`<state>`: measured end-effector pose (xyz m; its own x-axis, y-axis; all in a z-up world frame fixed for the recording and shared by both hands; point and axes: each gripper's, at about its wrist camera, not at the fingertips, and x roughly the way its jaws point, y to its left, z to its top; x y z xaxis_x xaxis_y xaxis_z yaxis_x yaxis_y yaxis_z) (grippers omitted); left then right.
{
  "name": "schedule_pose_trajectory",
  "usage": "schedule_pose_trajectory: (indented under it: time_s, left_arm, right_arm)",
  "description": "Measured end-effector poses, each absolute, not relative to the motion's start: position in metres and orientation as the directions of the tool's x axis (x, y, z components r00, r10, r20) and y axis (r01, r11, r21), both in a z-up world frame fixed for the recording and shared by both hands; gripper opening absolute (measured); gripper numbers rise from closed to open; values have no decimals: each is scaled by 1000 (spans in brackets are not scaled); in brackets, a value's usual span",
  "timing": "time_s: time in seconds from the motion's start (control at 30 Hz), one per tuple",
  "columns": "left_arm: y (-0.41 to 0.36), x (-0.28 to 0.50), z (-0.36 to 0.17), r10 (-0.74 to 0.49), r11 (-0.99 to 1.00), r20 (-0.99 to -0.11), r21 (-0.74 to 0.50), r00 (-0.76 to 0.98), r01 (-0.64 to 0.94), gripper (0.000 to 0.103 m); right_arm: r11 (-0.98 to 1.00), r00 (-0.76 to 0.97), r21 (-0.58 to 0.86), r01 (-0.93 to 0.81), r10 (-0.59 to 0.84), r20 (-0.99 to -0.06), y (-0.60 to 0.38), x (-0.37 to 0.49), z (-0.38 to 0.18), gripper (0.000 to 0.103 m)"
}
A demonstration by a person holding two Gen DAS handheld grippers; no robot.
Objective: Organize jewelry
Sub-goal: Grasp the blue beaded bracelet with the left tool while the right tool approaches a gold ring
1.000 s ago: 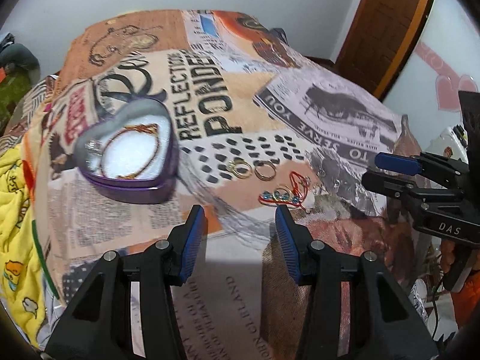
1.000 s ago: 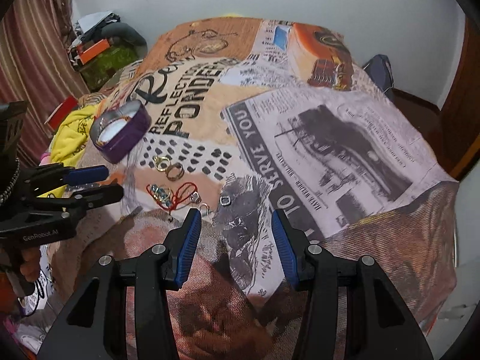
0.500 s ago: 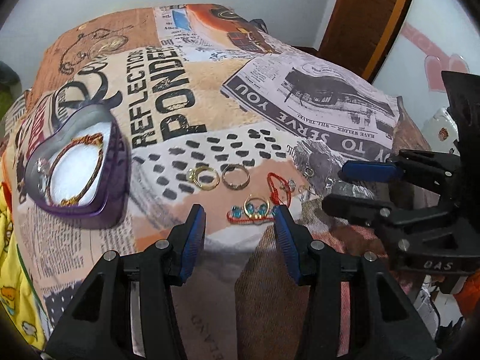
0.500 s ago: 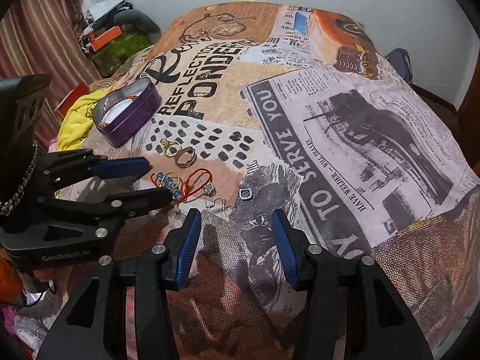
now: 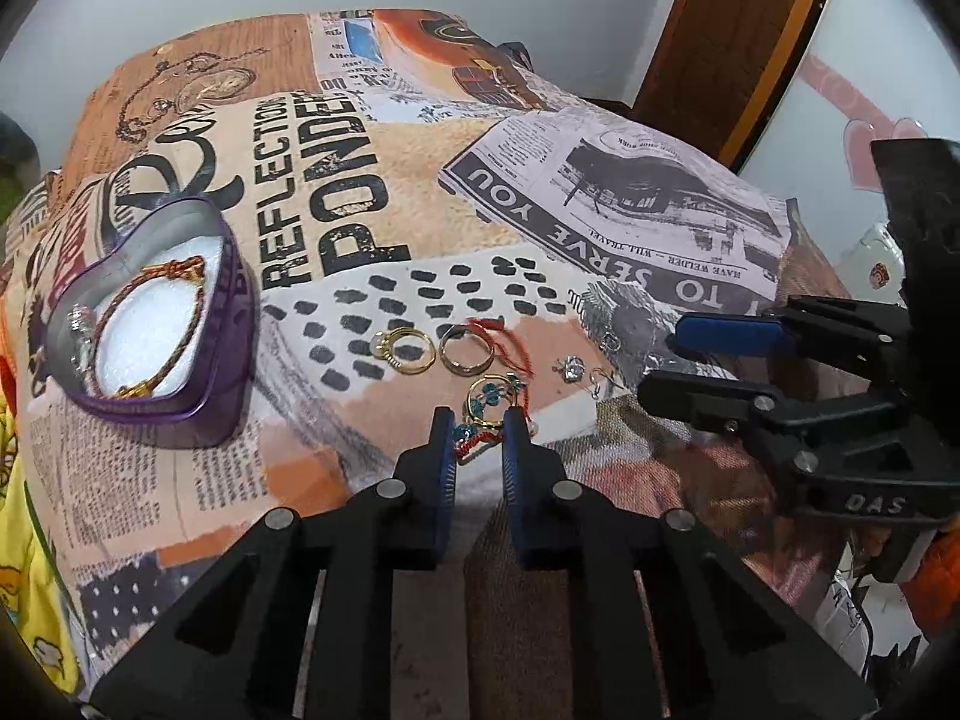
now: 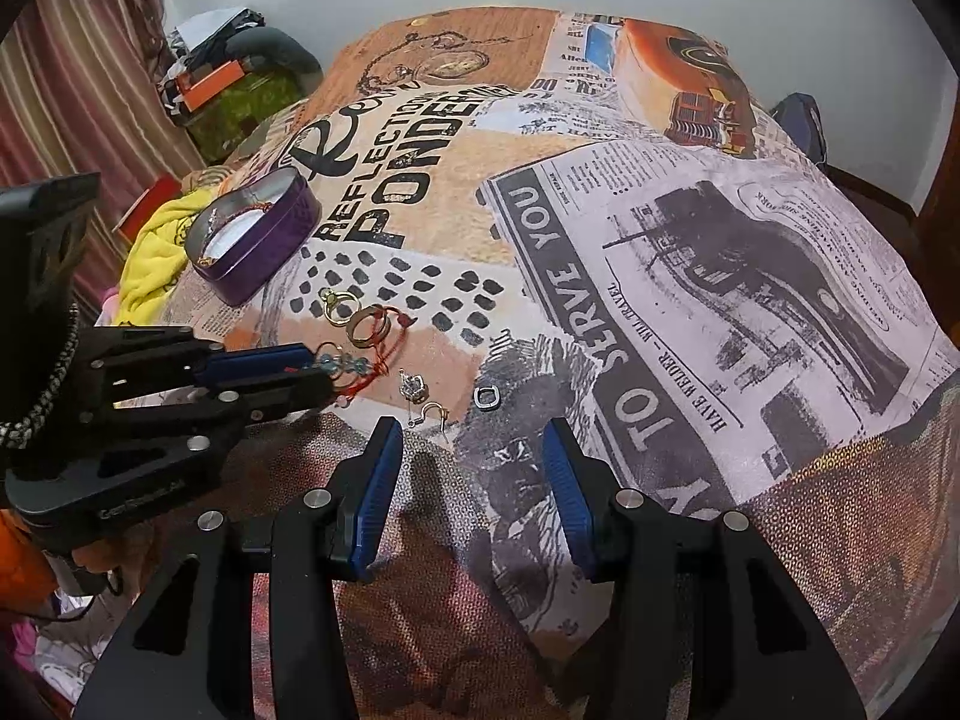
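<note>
A purple heart-shaped tin [image 5: 150,324] holds a braided gold-brown bracelet [image 5: 150,312] on white padding; it also shows in the right wrist view [image 6: 252,240]. Loose jewelry lies on the printed bedspread: two gold rings [image 5: 408,348], a red cord bracelet with blue beads [image 5: 489,402], small silver pieces [image 5: 573,369]. My left gripper [image 5: 477,444] has its jaws narrowed around the near end of the red bracelet, with a gap still showing. My right gripper [image 6: 474,468] is open, just short of a silver charm [image 6: 414,387], a hook earring [image 6: 432,414] and a small silver ring [image 6: 486,396].
The bedspread [image 6: 690,252] drapes off the near edge. A yellow cloth [image 6: 156,252] and clutter [image 6: 222,84] lie left of the bed. A wooden door [image 5: 732,30] stands at the back right. The two grippers are close side by side.
My left gripper moved forward to the red beaded bracelet and its jaws narrowed around it. My right gripper moved closer to the small silver pieces and stayed open.
</note>
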<state>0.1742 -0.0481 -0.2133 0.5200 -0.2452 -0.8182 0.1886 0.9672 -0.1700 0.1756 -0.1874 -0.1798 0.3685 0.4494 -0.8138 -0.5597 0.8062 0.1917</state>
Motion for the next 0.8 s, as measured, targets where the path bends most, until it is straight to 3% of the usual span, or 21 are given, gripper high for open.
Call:
schedule_pose_trajectory:
  time_s: [0.3, 0.47, 0.8]
  left_arm:
    - [-35, 157, -185, -278, 959, -783, -192, 556, 209, 14]
    - [-38, 150, -194, -234, 965, -815, -131, 530, 226, 14]
    - [-29, 147, -211, -214, 972, -834, -130, 509, 196, 15]
  right_arm:
    - [795, 364, 209, -570, 472, -803, -182, 173, -175, 45]
    - [775, 351, 215, -595, 491, -797, -173, 169, -172, 45]
    - [773, 355, 208, -599, 489, -796, -169, 167, -171, 45]
